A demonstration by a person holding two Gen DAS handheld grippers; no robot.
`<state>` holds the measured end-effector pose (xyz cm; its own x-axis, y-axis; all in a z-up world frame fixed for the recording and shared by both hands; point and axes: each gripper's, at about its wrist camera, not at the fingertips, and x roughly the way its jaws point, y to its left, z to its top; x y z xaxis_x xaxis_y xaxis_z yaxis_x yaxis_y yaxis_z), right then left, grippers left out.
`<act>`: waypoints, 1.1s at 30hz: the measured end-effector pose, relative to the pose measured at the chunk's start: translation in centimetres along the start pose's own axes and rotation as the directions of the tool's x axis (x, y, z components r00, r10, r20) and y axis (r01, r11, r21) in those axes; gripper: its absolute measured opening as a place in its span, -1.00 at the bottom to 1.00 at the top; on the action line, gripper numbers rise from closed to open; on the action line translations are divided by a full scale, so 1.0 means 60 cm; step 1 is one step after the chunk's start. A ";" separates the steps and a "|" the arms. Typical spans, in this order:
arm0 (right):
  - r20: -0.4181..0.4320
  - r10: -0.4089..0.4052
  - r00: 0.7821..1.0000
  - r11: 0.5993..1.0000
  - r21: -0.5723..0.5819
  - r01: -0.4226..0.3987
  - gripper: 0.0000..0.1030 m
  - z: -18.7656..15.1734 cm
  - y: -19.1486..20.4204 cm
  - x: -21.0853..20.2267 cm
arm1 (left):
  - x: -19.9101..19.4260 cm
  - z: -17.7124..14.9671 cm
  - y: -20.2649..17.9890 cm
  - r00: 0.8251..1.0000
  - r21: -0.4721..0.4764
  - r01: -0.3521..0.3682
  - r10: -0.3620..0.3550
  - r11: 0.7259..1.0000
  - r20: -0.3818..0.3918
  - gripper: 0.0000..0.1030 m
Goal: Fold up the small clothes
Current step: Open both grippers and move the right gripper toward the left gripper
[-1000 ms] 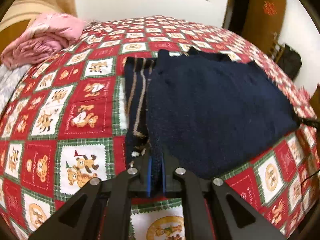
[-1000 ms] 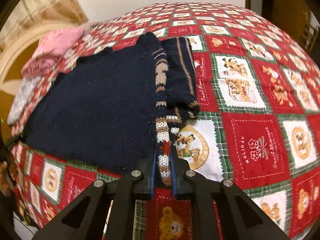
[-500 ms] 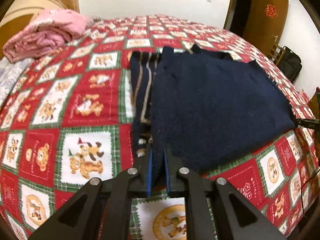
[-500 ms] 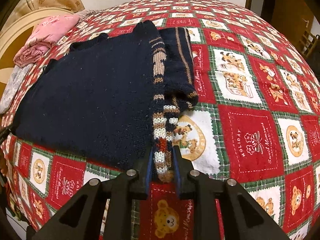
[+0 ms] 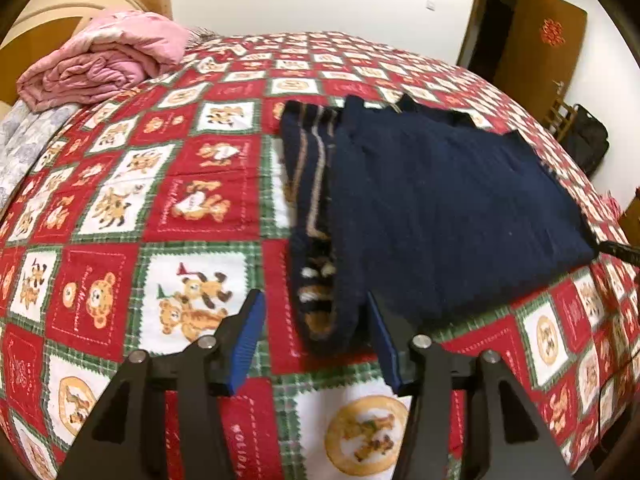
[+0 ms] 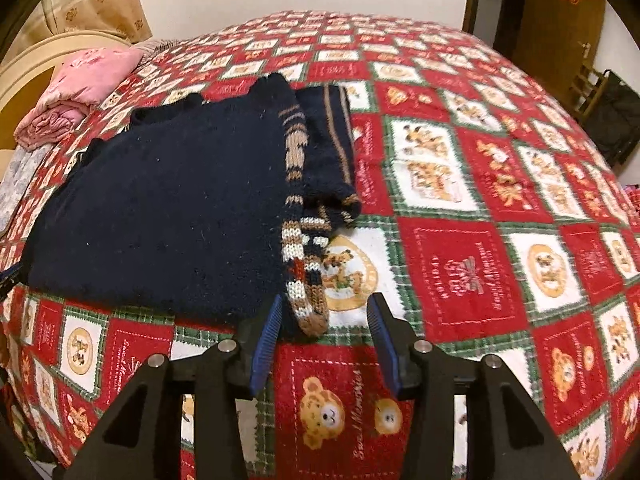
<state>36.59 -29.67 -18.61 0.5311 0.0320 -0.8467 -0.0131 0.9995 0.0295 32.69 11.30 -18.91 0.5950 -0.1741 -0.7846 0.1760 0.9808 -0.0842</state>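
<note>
A: Where is the sweater [image 5: 440,208]?

B: Flat on the bed [image 5: 224,208], on the red, white and green teddy-bear quilt. It is dark navy, its plain side up, and a striped sleeve [image 5: 308,184] lies folded along one side edge.

A: And the left gripper [image 5: 316,312]?

B: Its jaws have just been opening and now stand well apart. The sweater's near corner lies between the blue pads [image 5: 250,336], but neither pad presses on it. The corner rests on the quilt.

A: The right gripper [image 6: 322,312]?

B: Same there. Its jaws have just been opening too, and they stand apart on either side of the striped hem corner [image 6: 304,300], brown, white and navy. The left pad is just beside the knit; I cannot tell whether it touches. The right pad is clear of it.

A: So neither has hold of anything?

B: Neither grips. The sweater lies loose.

A: Anything else on the bed?

B: A pink blanket [image 5: 100,64], rolled up, near the headboard [image 6: 44,68], well apart from the sweater. A dark bag [image 5: 588,144] sits by the wall past the bed.
</note>
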 end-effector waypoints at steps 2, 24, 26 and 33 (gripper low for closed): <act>-0.006 0.002 1.000 1.000 0.004 -0.002 -0.09 0.000 0.000 0.002 | 0.020 -0.003 -0.003 0.998 0.020 -0.036 0.037 0.999 -0.046 0.19; 0.076 0.226 0.971 0.858 -0.487 -0.162 -0.08 -0.008 0.458 -0.027 | 0.092 0.189 0.058 0.982 -0.135 0.167 -0.178 0.977 -0.069 0.39; 0.073 0.249 0.966 0.833 -0.524 -0.175 -0.08 -0.022 0.497 -0.023 | 0.115 0.207 0.044 0.980 -0.099 0.167 -0.176 0.981 -0.092 0.39; 0.070 0.277 0.958 0.749 -0.640 -0.170 -0.08 -0.056 0.602 -0.010 | 0.157 0.228 0.044 0.960 -0.117 0.234 -0.249 0.965 -0.131 0.39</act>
<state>32.94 6.45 -18.82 0.5644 0.3070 -0.7663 -0.6422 0.7465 -0.1739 49.46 11.06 -18.11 0.4244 -0.3994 -0.8126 0.2179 0.9161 -0.3365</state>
